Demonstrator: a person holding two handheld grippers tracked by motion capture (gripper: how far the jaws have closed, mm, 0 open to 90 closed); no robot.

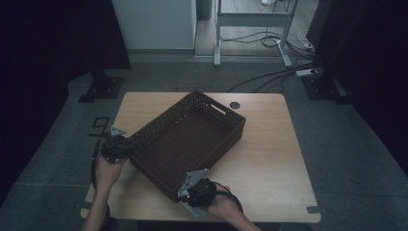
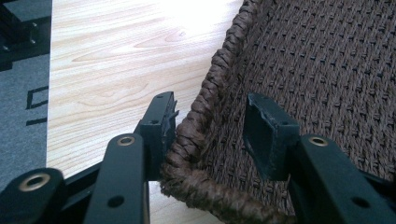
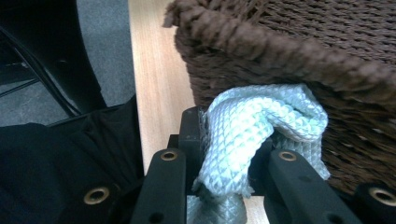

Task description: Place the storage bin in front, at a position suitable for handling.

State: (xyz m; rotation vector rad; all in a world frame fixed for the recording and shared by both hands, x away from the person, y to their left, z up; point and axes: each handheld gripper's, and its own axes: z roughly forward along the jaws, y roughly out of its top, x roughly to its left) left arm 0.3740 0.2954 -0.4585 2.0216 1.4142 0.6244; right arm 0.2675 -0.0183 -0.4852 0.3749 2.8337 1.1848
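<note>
While the left gripper (image 2: 210, 128) straddles the wicker basket's rim (image 2: 205, 93) half-open, the right gripper (image 3: 226, 140) pinches a pale cloth (image 3: 252, 126); wiping the basket's outer wall seems next.

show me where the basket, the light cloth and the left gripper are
basket (image 1: 192, 137), high view, on the woven floor inside it
light cloth (image 3: 247, 135), right gripper view, on the folded bulge between the jaws
left gripper (image 2: 212, 128), left gripper view, midway between its fingertips, over the basket's braided rim
</note>
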